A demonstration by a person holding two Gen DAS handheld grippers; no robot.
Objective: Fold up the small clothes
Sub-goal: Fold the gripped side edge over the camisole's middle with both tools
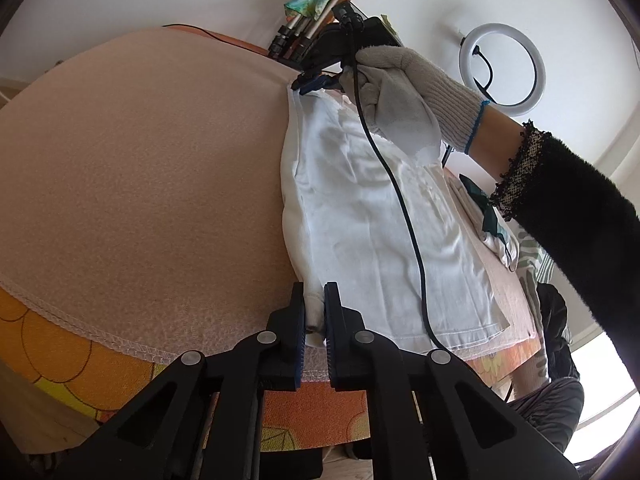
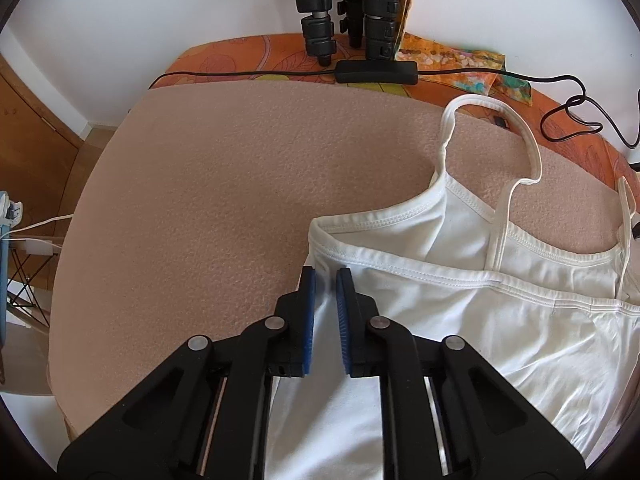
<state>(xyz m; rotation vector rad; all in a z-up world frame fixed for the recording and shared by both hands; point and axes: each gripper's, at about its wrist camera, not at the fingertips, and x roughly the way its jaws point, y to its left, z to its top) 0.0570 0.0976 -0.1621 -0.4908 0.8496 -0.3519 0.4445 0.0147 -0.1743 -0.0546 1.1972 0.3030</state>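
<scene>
A white strappy top (image 1: 372,208) lies flat on a pink fleece blanket (image 1: 140,180). In the left wrist view my left gripper (image 1: 314,296) is shut on the top's near hem corner, with a fold of fabric pinched between the blue pads. At the far end, a gloved hand (image 1: 400,88) holds my right gripper (image 1: 316,83) against the top's upper left corner. In the right wrist view the right gripper (image 2: 325,280) is shut on the side edge of the top (image 2: 480,320), just below the neckline. One thin strap (image 2: 516,136) loops across the blanket (image 2: 220,180).
A black cable (image 1: 400,200) from the right gripper trails across the top. Tripod legs (image 2: 348,12) and a cable with an inline switch (image 2: 376,72) sit at the table's far edge. More clothes (image 1: 496,236) lie to the right. A ring light (image 1: 502,70) stands behind.
</scene>
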